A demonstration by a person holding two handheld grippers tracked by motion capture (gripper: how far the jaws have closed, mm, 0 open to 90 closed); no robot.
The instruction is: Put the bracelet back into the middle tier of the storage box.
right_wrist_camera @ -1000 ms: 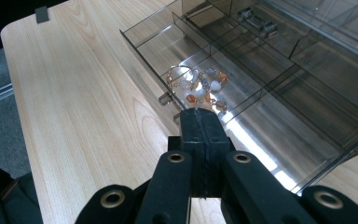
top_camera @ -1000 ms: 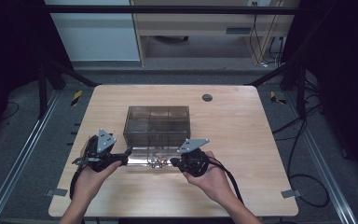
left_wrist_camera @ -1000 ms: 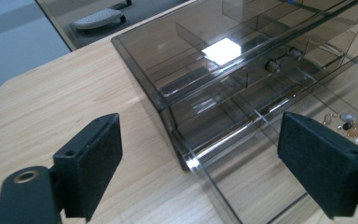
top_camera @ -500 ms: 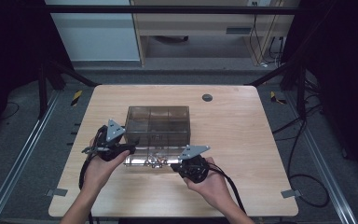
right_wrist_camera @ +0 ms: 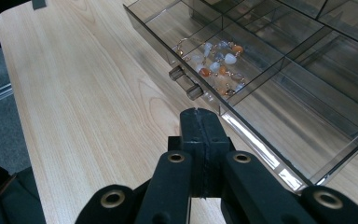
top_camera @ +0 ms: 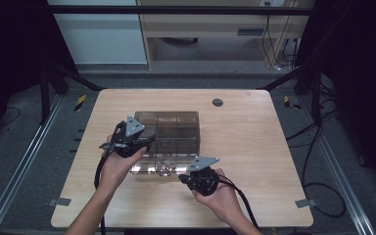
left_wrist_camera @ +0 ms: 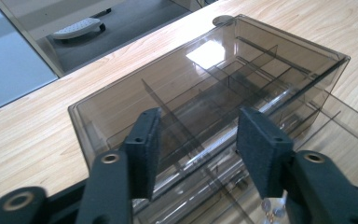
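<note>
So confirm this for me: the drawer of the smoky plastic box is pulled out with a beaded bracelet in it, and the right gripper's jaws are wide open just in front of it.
Not quite. The right gripper has its jaws pressed together, as the right gripper view shows. The rest holds: the drawer of the smoky plastic box is pulled out with the beaded bracelet in it, just ahead of those jaws.

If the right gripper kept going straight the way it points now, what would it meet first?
Probably the front wall of the pulled-out drawer, near its two small knobs. The right gripper, jaws shut, sits just short of it; exact depth is unclear.
</note>
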